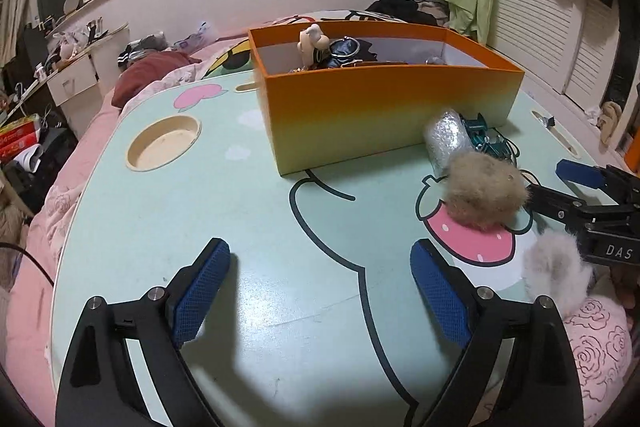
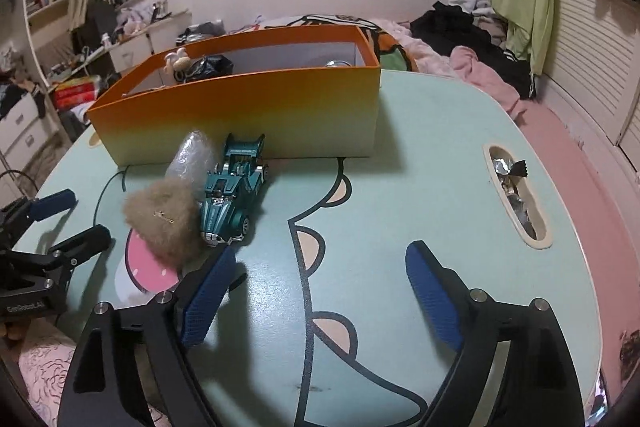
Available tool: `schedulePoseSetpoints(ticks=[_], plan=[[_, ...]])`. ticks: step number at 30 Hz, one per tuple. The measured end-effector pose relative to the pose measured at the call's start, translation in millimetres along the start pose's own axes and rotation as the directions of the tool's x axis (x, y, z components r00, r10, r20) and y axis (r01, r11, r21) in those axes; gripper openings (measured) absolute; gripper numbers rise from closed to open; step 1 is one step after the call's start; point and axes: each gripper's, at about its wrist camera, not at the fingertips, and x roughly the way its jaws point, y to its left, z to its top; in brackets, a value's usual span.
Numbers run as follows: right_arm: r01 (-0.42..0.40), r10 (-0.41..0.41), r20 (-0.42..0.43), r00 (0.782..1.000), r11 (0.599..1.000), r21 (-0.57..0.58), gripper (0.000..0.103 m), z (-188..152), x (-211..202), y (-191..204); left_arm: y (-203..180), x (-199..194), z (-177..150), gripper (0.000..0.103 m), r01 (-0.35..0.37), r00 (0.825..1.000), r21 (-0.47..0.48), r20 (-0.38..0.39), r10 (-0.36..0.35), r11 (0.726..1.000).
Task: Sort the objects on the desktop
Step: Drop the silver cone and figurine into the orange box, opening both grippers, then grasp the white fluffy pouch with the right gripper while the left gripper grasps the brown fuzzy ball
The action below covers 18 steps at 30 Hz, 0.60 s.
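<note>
An orange box (image 1: 384,107) stands at the back of the mint-green table (image 1: 248,211) and holds a small figure and dark items. In front of its right corner lie a brown fluffy ball (image 1: 486,193), a teal toy car (image 2: 232,191) and a silver glittery pouch (image 2: 192,157). A white fluffy ball (image 1: 556,275) sits at the table's near right edge. My left gripper (image 1: 320,291) is open over bare table, well left of the brown ball. My right gripper (image 2: 320,291) is open too, its left finger just below the car and ball. Nothing lies between either pair of fingers.
A round cup recess (image 1: 164,143) is sunk into the table's left side. A slot (image 2: 516,195) on the right edge holds foil wrappers. Pink bedding with heaped clothes surrounds the table, and cluttered drawers stand far left.
</note>
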Motion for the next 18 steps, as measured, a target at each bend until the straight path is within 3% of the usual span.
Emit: schedulePoseSetpoints(ticks=[10, 18], plan=[[-0.018, 0.018, 0.007, 1.000, 1.000, 0.014, 0.089, 5.4, -8.1, -0.3, 0.5, 3.6, -0.5, 0.092, 0.000, 1.000, 0.000, 0.000, 0.000, 1.000], [-0.119, 0.113, 0.062, 0.992, 0.988, 0.098, 0.089, 4.7, -16.0, -16.6, 1.0, 5.8, -0.8, 0.092, 0.001, 1.000, 0.000, 0.000, -0.001, 1.000]])
